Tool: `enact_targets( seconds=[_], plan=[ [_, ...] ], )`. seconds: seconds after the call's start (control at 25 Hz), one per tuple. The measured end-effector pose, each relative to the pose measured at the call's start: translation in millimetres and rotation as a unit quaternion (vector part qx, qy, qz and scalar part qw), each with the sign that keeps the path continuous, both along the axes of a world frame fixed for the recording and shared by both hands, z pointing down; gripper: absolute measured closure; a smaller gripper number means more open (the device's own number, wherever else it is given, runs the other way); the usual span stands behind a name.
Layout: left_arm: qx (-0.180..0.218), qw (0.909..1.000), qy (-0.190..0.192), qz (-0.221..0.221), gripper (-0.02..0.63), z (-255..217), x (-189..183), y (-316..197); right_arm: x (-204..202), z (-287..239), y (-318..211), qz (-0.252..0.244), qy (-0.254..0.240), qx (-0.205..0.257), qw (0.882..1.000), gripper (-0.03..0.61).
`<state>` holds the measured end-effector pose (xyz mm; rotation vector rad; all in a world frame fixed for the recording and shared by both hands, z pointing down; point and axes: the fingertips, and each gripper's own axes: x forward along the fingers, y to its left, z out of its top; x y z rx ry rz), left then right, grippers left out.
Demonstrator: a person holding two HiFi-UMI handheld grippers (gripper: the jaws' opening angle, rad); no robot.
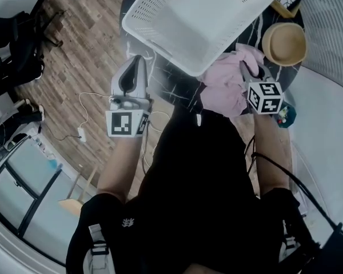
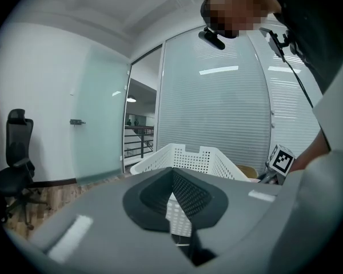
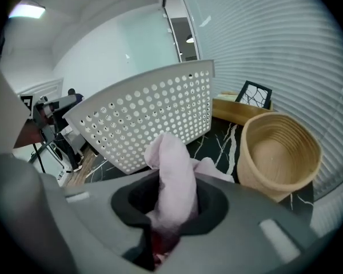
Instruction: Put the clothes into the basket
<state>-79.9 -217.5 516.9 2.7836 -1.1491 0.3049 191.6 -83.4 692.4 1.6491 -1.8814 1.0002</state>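
Pink garment [image 1: 224, 85] is lying bunched on the black marbled table [image 1: 177, 87] right of centre, just beside the white laundry basket [image 1: 160, 10], and my right tongs [image 3: 172, 207] are pinching a fold of it. I reckon I should be lifting it well clear of the rim before releasing. My left tongs [image 2: 172, 174] are hovering closed and empty.

Left gripper view. My left gripper [image 2: 172, 178] fills the foreground, its two dark pads meeting tip to tip with nothing between them. Just beyond the tips I see the white perforated basket [image 2: 200, 160], a patch of it also showing through the gap below the pads. To its right is a black-and-white marker cube [image 2: 281, 160]. Behind stand slatted blinds [image 2: 228, 107] and a frosted glass partition [image 2: 100, 124]. At far left is a black office chair [image 2: 14, 164] on wood flooring [image 2: 51, 194].
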Motion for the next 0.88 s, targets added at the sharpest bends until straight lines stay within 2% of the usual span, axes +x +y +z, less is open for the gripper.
enact_targets(
  seconds=[0.28,0.88],
  plan=[
    [0.016,0.9998,0.008,-0.002,0.606,-35,7,-2,-3,-46,17,0.025,0.001,0.056,0.998,0.514],
    [0.040,0.9988,0.028,-0.002,0.606,-83,10,8,-17,-148,21,-0.002,0.008,0.164,0.986,0.535]
  ],
)
